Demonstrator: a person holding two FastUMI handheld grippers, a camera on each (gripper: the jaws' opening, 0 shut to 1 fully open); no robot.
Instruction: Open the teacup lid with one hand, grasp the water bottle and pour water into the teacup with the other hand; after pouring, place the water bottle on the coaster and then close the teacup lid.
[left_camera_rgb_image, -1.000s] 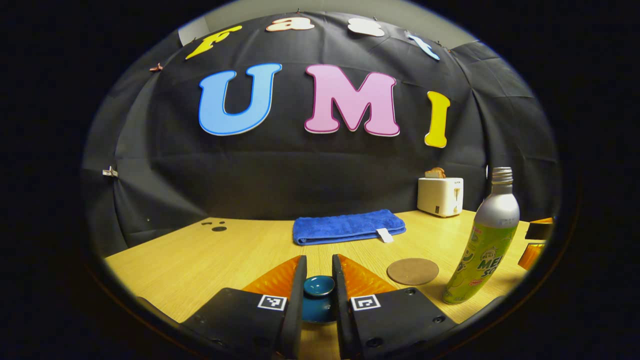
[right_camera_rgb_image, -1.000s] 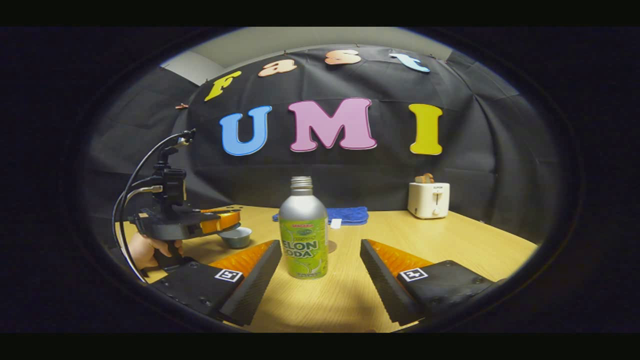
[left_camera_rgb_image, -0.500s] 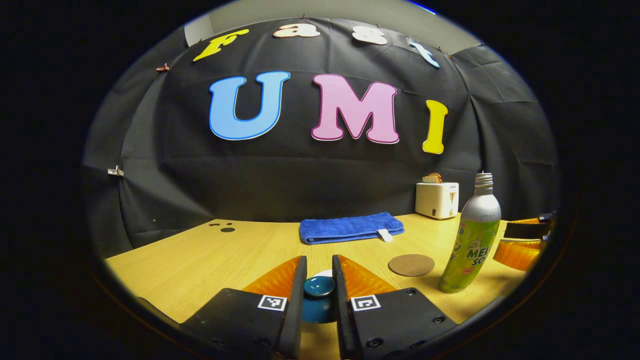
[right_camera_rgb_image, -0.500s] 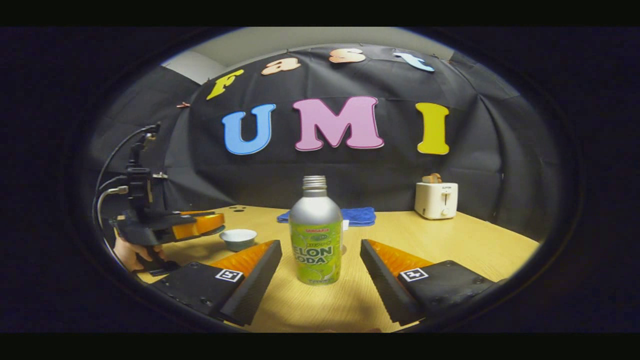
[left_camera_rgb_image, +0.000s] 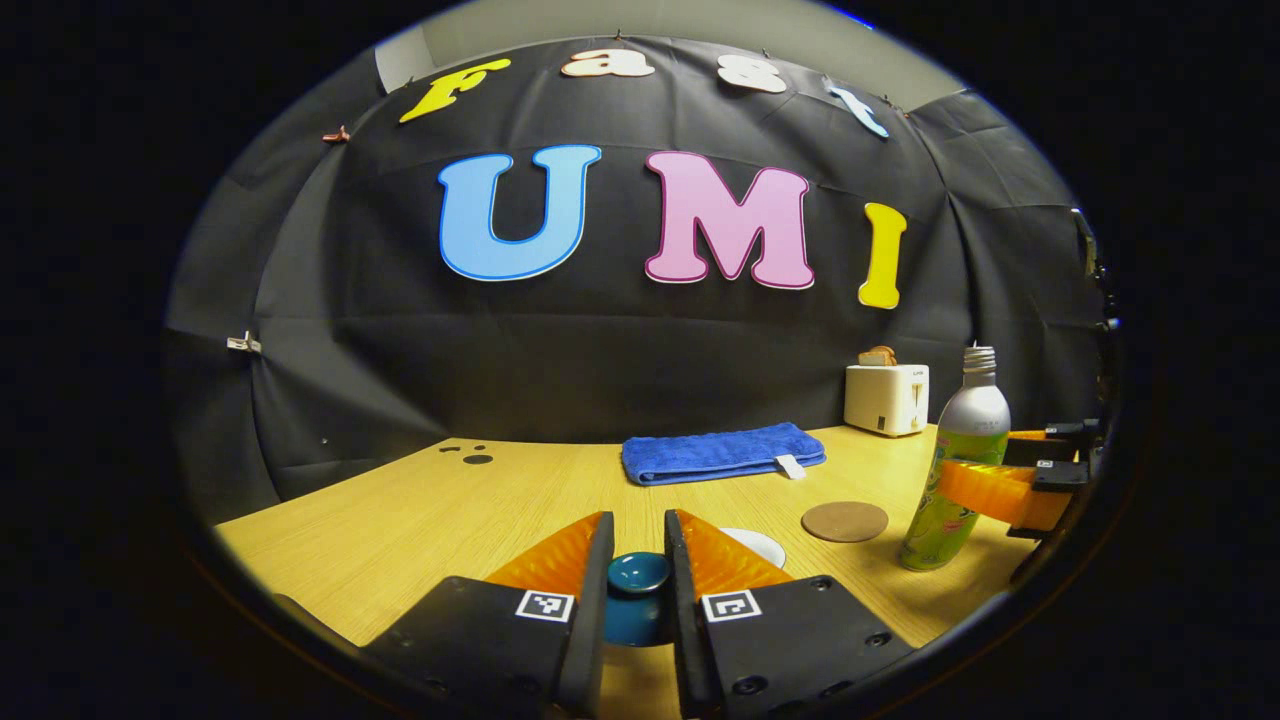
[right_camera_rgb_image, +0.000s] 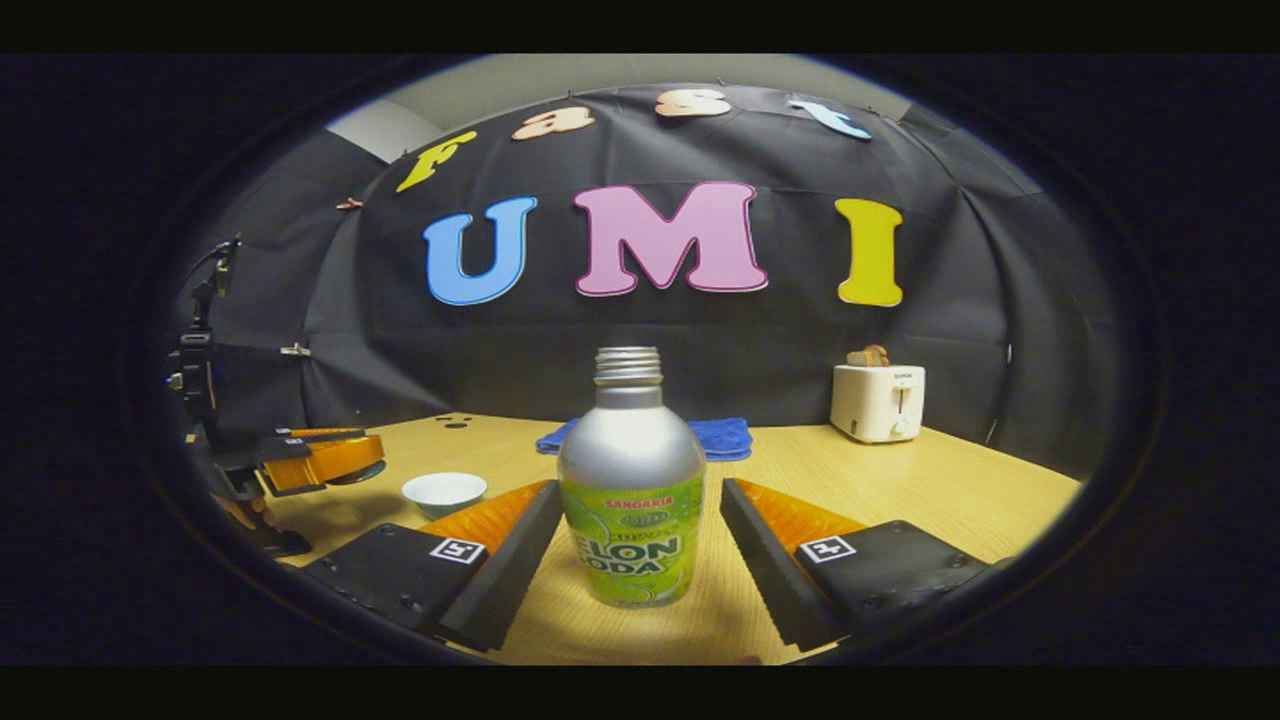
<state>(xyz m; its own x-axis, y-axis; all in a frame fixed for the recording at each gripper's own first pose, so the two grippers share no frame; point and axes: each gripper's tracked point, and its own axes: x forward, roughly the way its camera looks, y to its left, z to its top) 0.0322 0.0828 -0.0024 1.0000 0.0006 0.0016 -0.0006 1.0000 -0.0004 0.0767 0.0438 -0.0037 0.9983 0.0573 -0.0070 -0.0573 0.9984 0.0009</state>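
Looking across the table (right_camera_rgb_image: 900, 480), biggest to smallest: the bottle (right_camera_rgb_image: 631, 490) stands upright, dead ahead of the right gripper (right_camera_rgb_image: 640, 540), sitting between its spread fingers with a gap on each side, so nothing's grabbed yet. Its long axis is vertical, fingers flank the body, so my guess is a straight squeeze is all that's needed. Right hand is clearly the nearer one. Next the cup (right_camera_rgb_image: 444, 491), open, off to the bottle's left, with the coaster (left_camera_rgb_image: 845, 521) nearby. Smallest: the lid (left_camera_rgb_image: 636, 592), clamped by its knob in the left gripper (left_camera_rgb_image: 637, 585), held clear of the cup.
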